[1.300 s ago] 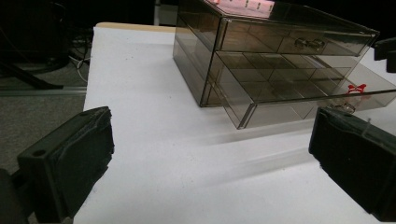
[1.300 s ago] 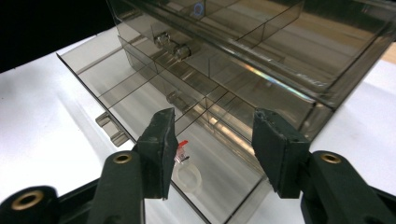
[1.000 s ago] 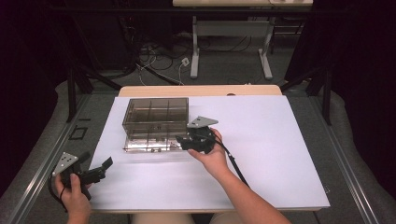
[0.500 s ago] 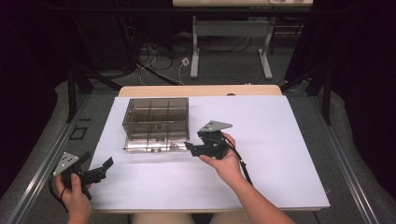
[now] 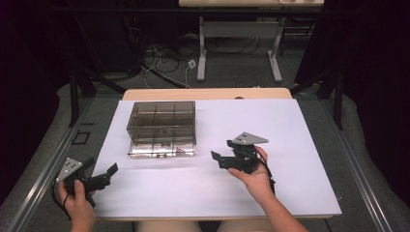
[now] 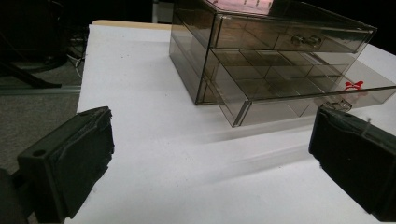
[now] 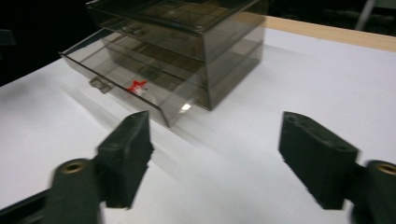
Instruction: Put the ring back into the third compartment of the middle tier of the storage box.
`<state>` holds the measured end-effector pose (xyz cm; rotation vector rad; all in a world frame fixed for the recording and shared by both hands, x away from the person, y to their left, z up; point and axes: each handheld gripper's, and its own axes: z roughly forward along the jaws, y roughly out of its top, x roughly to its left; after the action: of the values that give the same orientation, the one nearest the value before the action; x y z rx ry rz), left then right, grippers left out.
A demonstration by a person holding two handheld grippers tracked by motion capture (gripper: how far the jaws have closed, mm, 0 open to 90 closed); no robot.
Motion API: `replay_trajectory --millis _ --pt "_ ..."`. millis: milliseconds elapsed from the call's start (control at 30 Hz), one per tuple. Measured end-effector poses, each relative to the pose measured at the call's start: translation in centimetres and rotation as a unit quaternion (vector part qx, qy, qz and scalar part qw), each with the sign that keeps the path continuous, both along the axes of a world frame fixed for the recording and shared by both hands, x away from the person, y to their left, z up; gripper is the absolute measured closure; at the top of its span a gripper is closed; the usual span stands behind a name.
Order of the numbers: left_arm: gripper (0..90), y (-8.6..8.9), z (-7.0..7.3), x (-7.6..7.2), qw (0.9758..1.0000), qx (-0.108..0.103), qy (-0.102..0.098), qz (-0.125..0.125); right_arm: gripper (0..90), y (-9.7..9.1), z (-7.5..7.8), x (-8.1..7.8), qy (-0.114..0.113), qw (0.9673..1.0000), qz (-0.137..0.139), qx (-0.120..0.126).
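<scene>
On the white-covered bench (image 5: pixel 290 145) I see a smoky clear plastic drawer box (image 5: pixel 162 126) toward the far left. Its bottom drawer (image 6: pixel 299 93) stands pulled out toward me, while the upper drawer (image 6: pixel 285 35) sits flush. A small red item (image 6: pixel 354 85) lies inside the pulled-out drawer, near its front wall; I cannot tell what it is. My right claw (image 5: pixel 217 158) is held above the bench just right of the box, apart from it, jaws spread wide with nothing between them. My left claw (image 5: pixel 110 173) rests low at the near left corner of the bench, well apart from the box, jaws likewise released and empty. Both claws point toward the drawer front.
</scene>
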<state>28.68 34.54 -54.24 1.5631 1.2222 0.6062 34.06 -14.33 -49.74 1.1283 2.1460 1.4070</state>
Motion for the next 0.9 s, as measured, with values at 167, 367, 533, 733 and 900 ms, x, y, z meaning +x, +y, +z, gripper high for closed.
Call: replay_trajectory --millis 167,367,533,733,900 --pt "0.4 -0.1 0.0 0.0 1.0 0.003 0.001 -0.002 15.1 -1.6 -0.4 -0.5 -0.012 0.9996 -0.024 0.0" --pt "0.4 -0.3 0.0 0.0 1.0 0.004 0.001 -0.002 14.1 -4.4 -0.6 -1.1 -0.017 0.9985 -0.052 0.001" --pt "0.4 -0.4 0.1 -0.1 1.0 0.003 0.002 -0.003 4.4 -6.9 -0.6 -2.0 -0.028 0.9962 -0.083 0.001" --pt "0.4 -0.5 0.1 -0.1 1.0 0.003 0.001 -0.001 0.0 -9.3 -1.0 -2.9 -0.029 0.9933 -0.111 -0.001" --pt "0.4 -0.5 0.1 -0.1 1.0 0.004 0.003 -0.003 0.0 -10.4 -1.4 -3.3 -0.018 0.9917 -0.127 -0.009"
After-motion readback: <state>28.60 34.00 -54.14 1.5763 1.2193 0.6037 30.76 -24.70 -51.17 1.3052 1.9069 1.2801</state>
